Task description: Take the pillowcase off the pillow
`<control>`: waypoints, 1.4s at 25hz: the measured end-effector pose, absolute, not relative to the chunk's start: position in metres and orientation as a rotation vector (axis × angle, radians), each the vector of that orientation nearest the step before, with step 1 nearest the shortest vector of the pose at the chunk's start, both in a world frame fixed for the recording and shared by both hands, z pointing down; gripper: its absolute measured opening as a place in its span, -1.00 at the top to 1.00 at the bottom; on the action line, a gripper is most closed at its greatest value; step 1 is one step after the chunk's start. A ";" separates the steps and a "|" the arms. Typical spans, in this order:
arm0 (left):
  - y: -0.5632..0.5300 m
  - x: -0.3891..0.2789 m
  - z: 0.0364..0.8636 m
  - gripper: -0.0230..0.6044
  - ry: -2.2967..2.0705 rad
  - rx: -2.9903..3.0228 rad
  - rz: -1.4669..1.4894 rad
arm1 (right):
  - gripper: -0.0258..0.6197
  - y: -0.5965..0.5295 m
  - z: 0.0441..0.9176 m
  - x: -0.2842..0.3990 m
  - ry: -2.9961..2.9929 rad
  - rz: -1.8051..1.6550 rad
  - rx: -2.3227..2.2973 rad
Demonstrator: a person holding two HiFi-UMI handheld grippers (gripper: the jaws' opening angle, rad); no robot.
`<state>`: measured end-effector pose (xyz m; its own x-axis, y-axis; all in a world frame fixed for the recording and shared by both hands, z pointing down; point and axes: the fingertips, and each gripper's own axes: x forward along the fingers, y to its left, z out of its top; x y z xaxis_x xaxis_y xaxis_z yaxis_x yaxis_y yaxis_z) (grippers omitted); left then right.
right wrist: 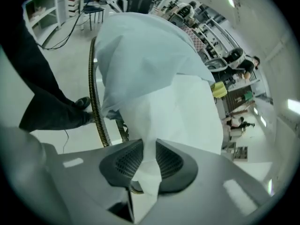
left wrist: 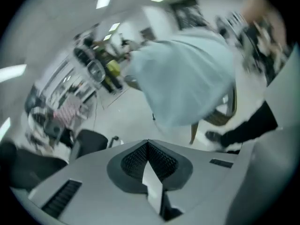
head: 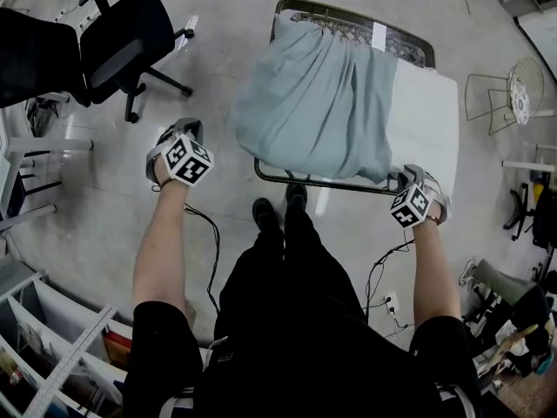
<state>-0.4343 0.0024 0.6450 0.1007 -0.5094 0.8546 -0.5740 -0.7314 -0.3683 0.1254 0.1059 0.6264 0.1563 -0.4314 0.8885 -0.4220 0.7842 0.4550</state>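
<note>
**Item: pillow, part-sheathed, on chair**

- Location: it lies across the chair seat. The pale blue pillowcase covers its left part and the white body is bare at the right.
- Orientation: we read the long axis as running left to right in the head view. The case's mouth faces right toward the bare end, and its closed end droops over the seat's left edge. The gathered folds make the exact line of the mouth uncertain.
- Right tool: clenched on a white corner of the pillow at the seat's near right.
- Left tool: clenched on nothing, well apart from the chair on its left.
- Handling note: we judge the right grip serves as the anchor. The left tool should take the case alone near its closed end. It should then draw leftward along the long axis, low and steady, so the filling does not follow.
</note>
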 end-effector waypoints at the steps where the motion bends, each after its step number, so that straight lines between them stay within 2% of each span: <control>1: -0.005 -0.455 0.635 0.91 -1.177 2.262 1.644 | 0.63 0.109 0.627 0.133 -1.452 0.022 0.745; 3: -0.010 -0.458 0.613 0.91 -1.134 2.374 1.657 | 0.62 0.109 0.628 0.137 -1.461 0.054 0.756; 8: 0.036 -0.351 0.612 0.88 -0.757 2.774 1.692 | 0.40 0.105 0.622 0.127 -1.456 0.046 0.767; 12: 0.081 -0.299 0.637 0.59 -0.538 2.869 1.652 | 0.16 0.106 0.605 0.112 -1.544 -0.023 0.775; 16: 0.095 -0.279 0.661 0.26 -0.505 2.875 1.688 | -0.09 0.107 0.611 0.087 -1.654 -0.056 0.703; 17: 0.091 -0.278 0.665 0.25 -0.534 2.868 1.700 | -0.12 0.107 0.619 0.084 -1.642 -0.059 0.675; 18: 0.085 -0.277 0.667 0.29 -0.571 2.855 1.704 | -0.13 0.107 0.630 0.083 -1.614 -0.059 0.651; 19: 0.079 -0.276 0.668 0.51 -0.605 2.834 1.706 | -0.13 0.106 0.639 0.084 -1.578 -0.063 0.633; 20: 0.074 -0.277 0.669 0.83 -0.623 2.810 1.718 | -0.10 0.105 0.646 0.085 -1.544 -0.075 0.620; 21: 0.070 -0.278 0.670 0.89 -0.625 2.787 1.745 | 0.01 0.104 0.650 0.087 -1.520 -0.091 0.614; 24: 0.062 -0.291 0.674 0.90 -0.624 2.744 1.813 | 0.19 0.103 0.646 0.091 -1.514 -0.127 0.611; 27: 0.054 -0.308 0.670 0.90 -0.664 2.717 1.709 | 0.33 0.105 0.641 0.095 -1.527 -0.167 0.600; 35: 0.029 -0.322 0.658 0.90 -0.806 2.661 1.545 | 0.40 0.106 0.638 0.100 -1.529 -0.129 0.635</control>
